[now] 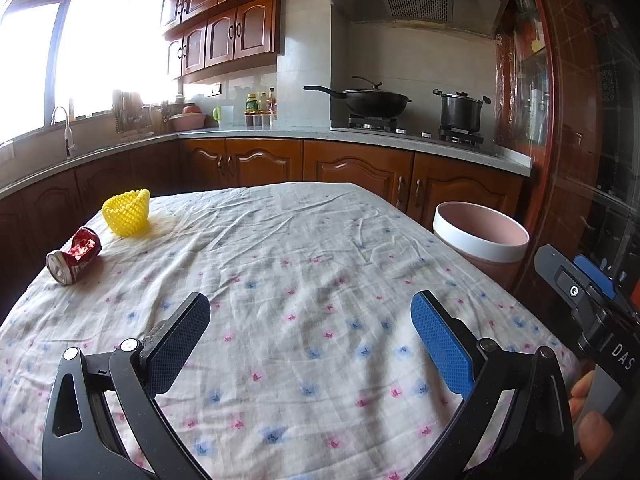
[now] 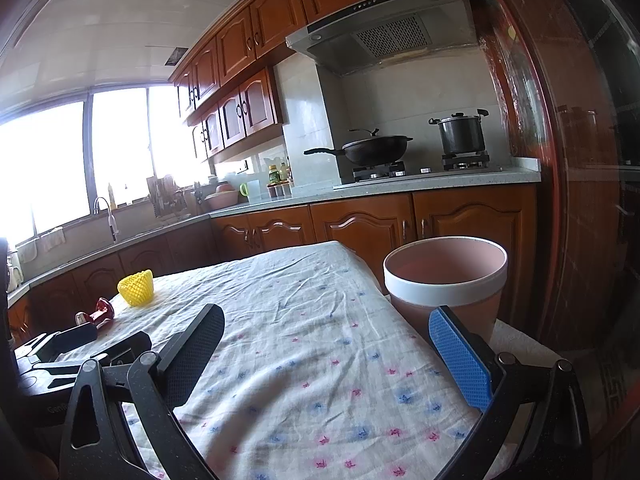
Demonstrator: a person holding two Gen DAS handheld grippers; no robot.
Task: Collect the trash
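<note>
A table (image 1: 320,240) draped in a flowered cloth fills the middle of the kitchen. Beside its far right edge stands a pink bin (image 1: 480,236) with a white rim, and what shows of its inside looks bare, so collecting seems not yet begun. On the far left of the cloth sit a yellow foam fruit net (image 1: 127,212) and, just nearer, a crushed red can (image 1: 74,255); both are left to gather. The left gripper (image 1: 310,334) and right gripper (image 2: 326,350) hover over the near edge, jaws wide, holding nothing.

Wok (image 1: 376,102) and pot (image 1: 460,112) on stove (image 1: 416,130)
</note>
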